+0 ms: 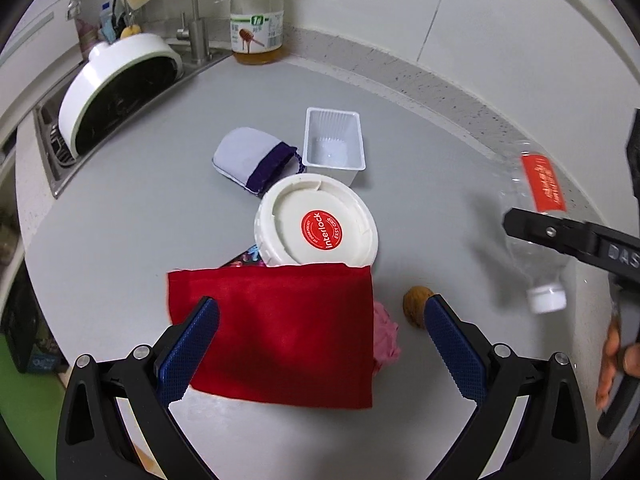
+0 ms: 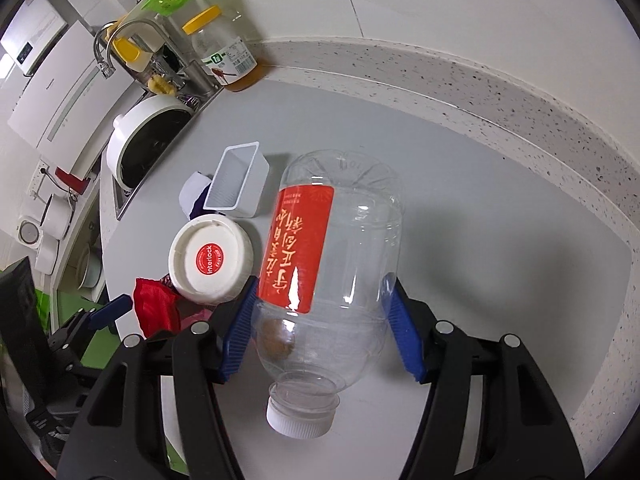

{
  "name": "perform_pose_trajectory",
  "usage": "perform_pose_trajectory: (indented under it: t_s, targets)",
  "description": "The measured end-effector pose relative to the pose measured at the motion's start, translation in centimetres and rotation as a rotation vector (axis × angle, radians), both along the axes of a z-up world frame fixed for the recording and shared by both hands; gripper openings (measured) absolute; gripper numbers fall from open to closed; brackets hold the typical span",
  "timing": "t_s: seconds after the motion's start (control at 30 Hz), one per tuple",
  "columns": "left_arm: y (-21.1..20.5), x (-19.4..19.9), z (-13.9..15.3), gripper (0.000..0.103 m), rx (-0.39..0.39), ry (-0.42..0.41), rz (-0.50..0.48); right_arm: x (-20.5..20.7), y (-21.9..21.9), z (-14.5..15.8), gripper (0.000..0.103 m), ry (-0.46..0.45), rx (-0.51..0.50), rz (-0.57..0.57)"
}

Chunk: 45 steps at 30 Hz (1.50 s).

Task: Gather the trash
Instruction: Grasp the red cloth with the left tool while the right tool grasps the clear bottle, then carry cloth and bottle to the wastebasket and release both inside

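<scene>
My right gripper (image 2: pixel 320 284) is shut on a clear plastic bottle (image 2: pixel 340 240) with a red label and a white cap, held cap towards the camera. In the left wrist view the same bottle (image 1: pixel 536 216) hangs above the counter at the right. My left gripper (image 1: pixel 322 312) stands open over a red cloth (image 1: pixel 276 332), one pad at each side, gripping nothing. A walnut (image 1: pixel 416 306) lies just right of the cloth, and a crumpled pink piece (image 1: pixel 386 340) pokes out from under it. Behind the cloth sits a white tub with an "Interlock" lid (image 1: pixel 316 224).
An empty white plastic tray (image 1: pixel 334 144) and a lavender pouch (image 1: pixel 248 158) lie further back. A honey jar (image 1: pixel 258 16) stands by the wall. The sink (image 1: pixel 52 148) at the left holds a white pot (image 1: pixel 120 88). A colourful wrapper (image 1: pixel 248 258) peeks from under the tub.
</scene>
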State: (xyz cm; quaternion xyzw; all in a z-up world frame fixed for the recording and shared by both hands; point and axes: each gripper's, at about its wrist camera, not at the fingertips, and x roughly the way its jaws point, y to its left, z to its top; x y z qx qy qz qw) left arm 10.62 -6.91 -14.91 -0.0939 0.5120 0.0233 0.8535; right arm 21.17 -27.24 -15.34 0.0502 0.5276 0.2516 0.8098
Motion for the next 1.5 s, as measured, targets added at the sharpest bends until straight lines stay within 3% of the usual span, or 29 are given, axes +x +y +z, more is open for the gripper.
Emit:
perform_pose_trajectory:
  t_s: [0.07, 0.1, 0.13, 0.2, 0.23, 0.4, 0.73, 1.03, 1.3, 1.5]
  targets:
    - [-0.1, 0.4, -0.5, 0.096, -0.006, 0.009, 0.019, 0.2, -0.2, -0.2, 0.062, 0.002, 0.004, 0.005]
    - [-0.2, 0.5, -0.7, 0.088, -0.009, 0.013, 0.025, 0.3, -0.3, -0.2, 0.062, 0.003, 0.005, 0.008]
    - [-0.2, 0.7, -0.9, 0.074, -0.013, 0.019, 0.032, 0.4, -0.3, -0.3, 0.062, 0.003, 0.006, 0.011]
    - [-0.2, 0.8, -1.4, 0.062, -0.026, 0.037, 0.045, 0.5, -0.4, -0.4, 0.062, 0.006, 0.009, 0.014]
    - [-0.2, 0.8, -1.6, 0.049, -0.032, 0.043, 0.051, 0.5, -0.5, -0.5, 0.062, 0.006, 0.012, 0.016]
    - [0.4, 0.3, -1.2, 0.01, -0.061, 0.031, 0.067, 0.6, -0.6, -0.4, 0.061, 0.0, 0.019, 0.034]
    - [1.6, -1.8, 2.5, 0.006, -0.074, -0.031, 0.073, -2.0, 0.7, 1.5, 0.061, -0.053, -0.005, 0.148]
    - [2.5, -6.1, 7.9, 0.006, -0.05, -0.121, 0.093, -6.0, 2.6, 5.7, 0.061, -0.146, -0.017, 0.282]
    - [6.1, -13.5, 11.6, 0.006, -0.006, -0.18, 0.175, -11.4, 7.8, 9.5, 0.061, -0.234, -0.008, 0.443]
    - [11.0, -21.6, 13.2, 0.006, 0.032, -0.193, 0.3, -17.8, 15.0, 10.9, 0.061, -0.273, 0.029, 0.616]
